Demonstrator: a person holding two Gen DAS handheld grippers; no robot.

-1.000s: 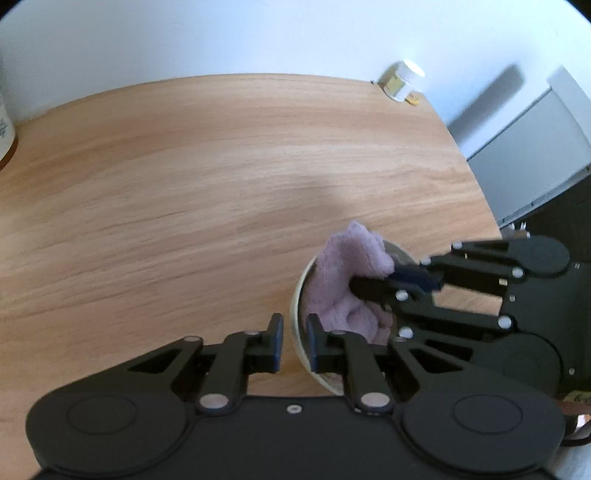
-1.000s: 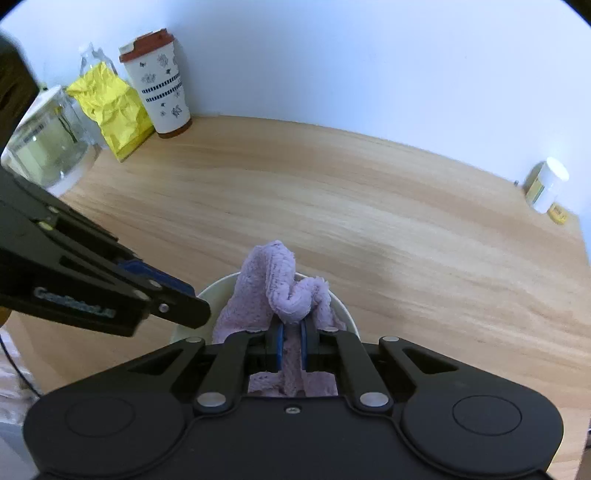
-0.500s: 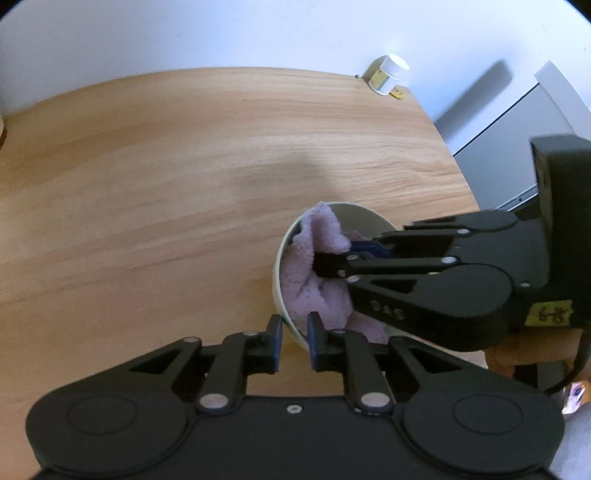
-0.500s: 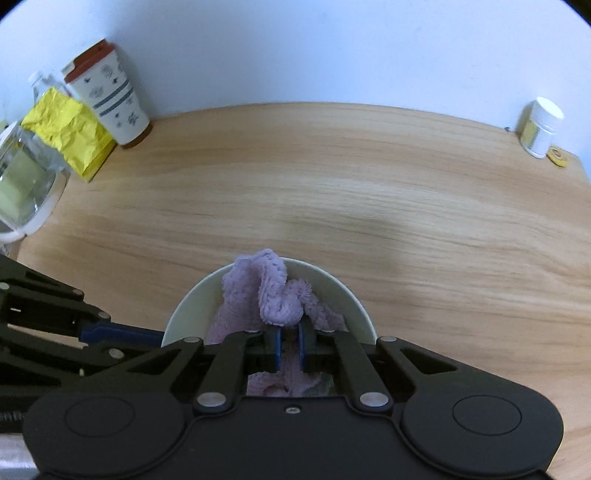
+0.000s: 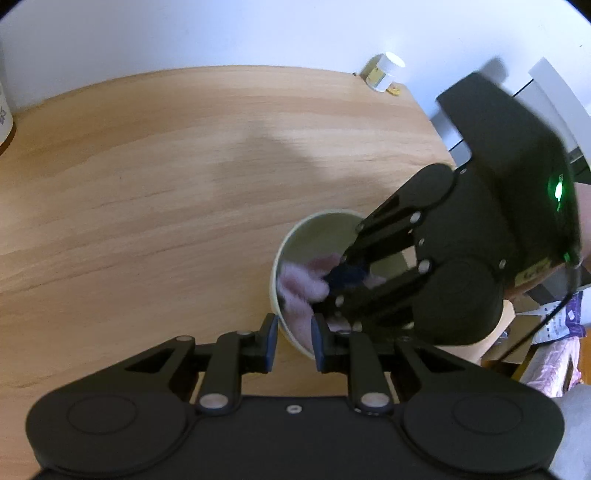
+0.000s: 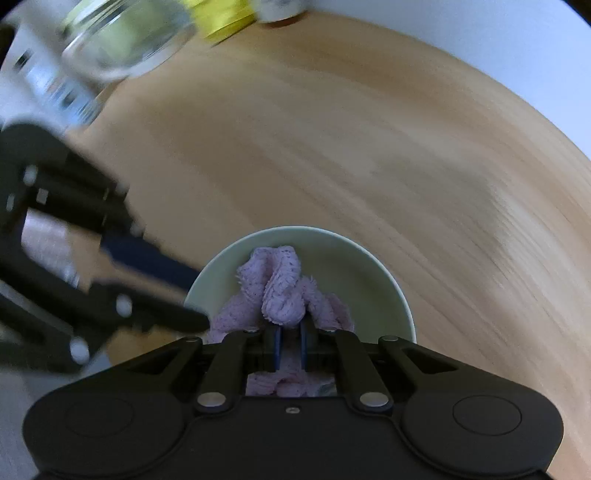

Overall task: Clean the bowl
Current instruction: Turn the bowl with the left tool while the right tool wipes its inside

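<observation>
A pale green bowl (image 5: 317, 229) stands on the wooden table (image 5: 147, 184). My left gripper (image 5: 293, 341) is shut on the bowl's near rim, one finger outside and one inside. My right gripper (image 6: 288, 349) is shut on a lilac cloth (image 6: 280, 291) and presses it into the bowl (image 6: 354, 269). In the left wrist view the right gripper (image 5: 343, 277) reaches into the bowl from the right and the cloth (image 5: 306, 280) is blurred. The right wrist view is motion-blurred.
A small white-capped jar (image 5: 384, 72) stands at the table's far right corner. A glass jug (image 6: 125, 48), a yellow bag (image 6: 221, 14) and a cup stand blurred at the far left. The table's right edge is close to the bowl.
The right gripper has swung round inside the bowl with the cloth, which now sits lower in the bowl. The left gripper keeps its hold on the rim.
</observation>
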